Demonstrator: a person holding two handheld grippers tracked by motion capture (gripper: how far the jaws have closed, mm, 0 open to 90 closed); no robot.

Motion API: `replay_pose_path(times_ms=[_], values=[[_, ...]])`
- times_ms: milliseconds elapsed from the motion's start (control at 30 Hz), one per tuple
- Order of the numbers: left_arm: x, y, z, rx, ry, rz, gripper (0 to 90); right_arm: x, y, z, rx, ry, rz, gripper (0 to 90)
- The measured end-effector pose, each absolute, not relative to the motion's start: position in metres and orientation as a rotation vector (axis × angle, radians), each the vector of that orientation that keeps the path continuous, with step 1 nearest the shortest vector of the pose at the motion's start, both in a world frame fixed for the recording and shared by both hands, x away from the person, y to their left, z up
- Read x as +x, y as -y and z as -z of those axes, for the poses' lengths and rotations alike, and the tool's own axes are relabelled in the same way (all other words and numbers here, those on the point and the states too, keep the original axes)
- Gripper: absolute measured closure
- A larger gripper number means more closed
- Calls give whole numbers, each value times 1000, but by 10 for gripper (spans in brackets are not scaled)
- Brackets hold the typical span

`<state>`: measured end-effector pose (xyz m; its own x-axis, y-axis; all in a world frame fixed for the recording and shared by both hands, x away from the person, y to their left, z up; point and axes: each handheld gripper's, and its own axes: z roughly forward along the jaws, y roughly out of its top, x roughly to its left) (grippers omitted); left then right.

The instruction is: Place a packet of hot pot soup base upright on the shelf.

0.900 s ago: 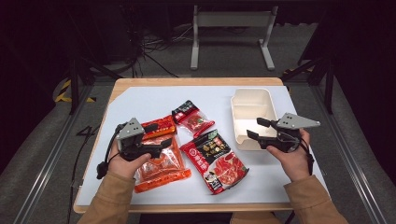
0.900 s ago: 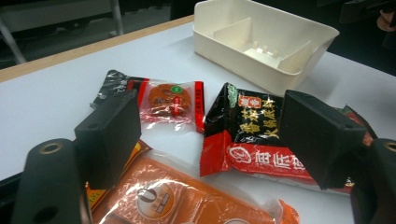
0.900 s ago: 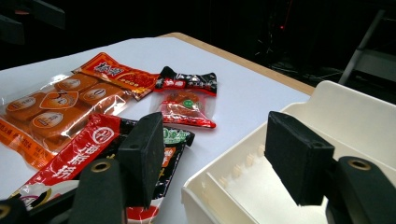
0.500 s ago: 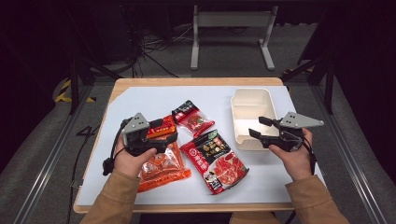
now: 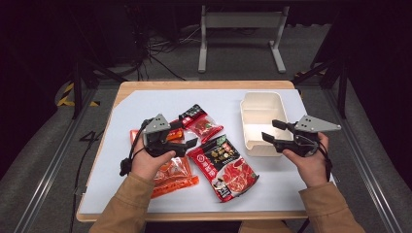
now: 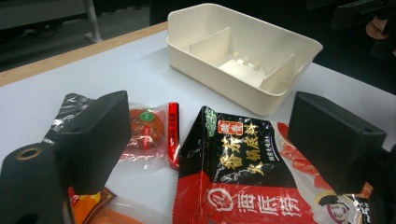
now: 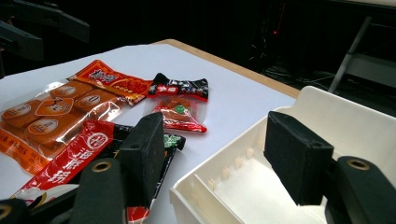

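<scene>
Three food packets lie on a white mat. A small red and black packet is farthest. A large red and black packet lies in the middle. An orange packet lies at the left. My left gripper hovers open over the orange packet's right end, pointing at the large packet, with nothing held. My right gripper stands open at the near right corner of a cream tray. The tray's near wall lies between its jaws.
The white mat covers a wooden table; bare mat lies at the far left and along the near edge. The tray has low dividers inside and holds nothing. A metal stand and cables sit on the floor beyond the table.
My left gripper has moved right across the orange packet toward the large packet. The right gripper has stayed at the tray's corner.
</scene>
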<state>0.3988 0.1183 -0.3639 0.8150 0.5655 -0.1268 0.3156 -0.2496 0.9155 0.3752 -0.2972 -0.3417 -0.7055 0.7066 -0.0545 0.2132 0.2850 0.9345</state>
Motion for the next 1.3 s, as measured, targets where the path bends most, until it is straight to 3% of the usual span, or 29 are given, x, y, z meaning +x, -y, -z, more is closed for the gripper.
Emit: replay_pose_path(times_ms=[233, 367, 800, 1300], values=[[404, -114, 369, 1856, -704, -245, 116, 376, 297, 342, 822, -2101, -1409, 385], [405, -108, 378, 1891, -711, -251, 46, 376, 296, 343, 820, -2103, -1406, 386], [410, -94, 406, 2000, -701, -193, 265, 376, 296, 344, 818, -2107, -1400, 386], [422, -87, 430, 2053, -780, -96, 406, 376, 294, 345, 811, -2130, -1393, 404]])
